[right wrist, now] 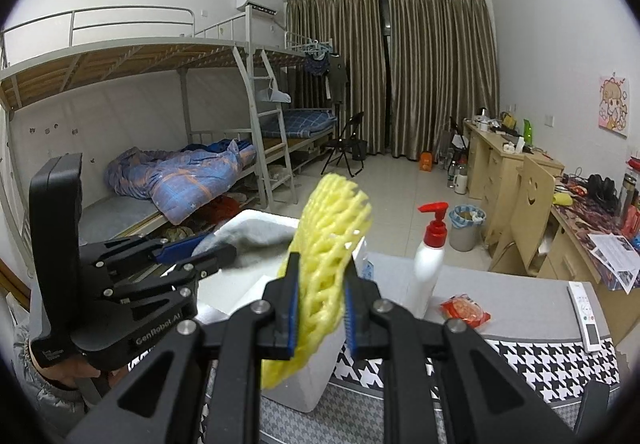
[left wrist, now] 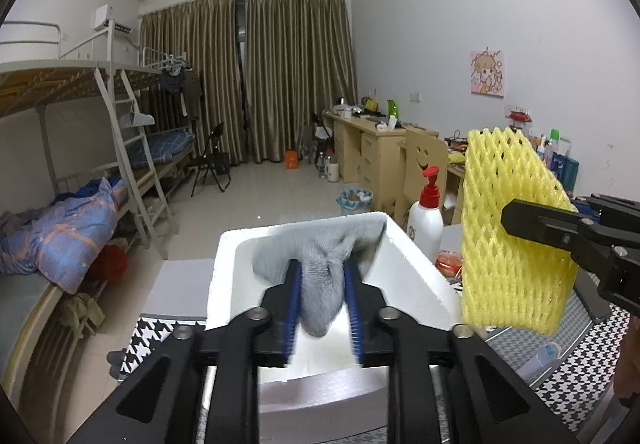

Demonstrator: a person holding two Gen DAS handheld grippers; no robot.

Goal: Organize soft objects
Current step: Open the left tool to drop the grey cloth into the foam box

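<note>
Left wrist view: left gripper (left wrist: pixel 322 300), jaws apart around soft grey cloth (left wrist: pixel 320 264) over white foam box (left wrist: pixel 404 256). Right gripper (right wrist: pixel 320 302) clamps light, crushable yellow foam net sleeve (right wrist: pixel 320 264) mid-body, beside the box.

A grey cloth (left wrist: pixel 320 264), soft and crumpled, lies in the white foam box (left wrist: pixel 404 264) at the lower centre of the left wrist view, draped over the box's far rim. A yellow foam net sleeve (left wrist: pixel 516 236), open-meshed and flattened, stands upright at the right of that frame, off the counter. In the right wrist view the sleeve (right wrist: pixel 324 256) fills the centre, tilted right.
</note>
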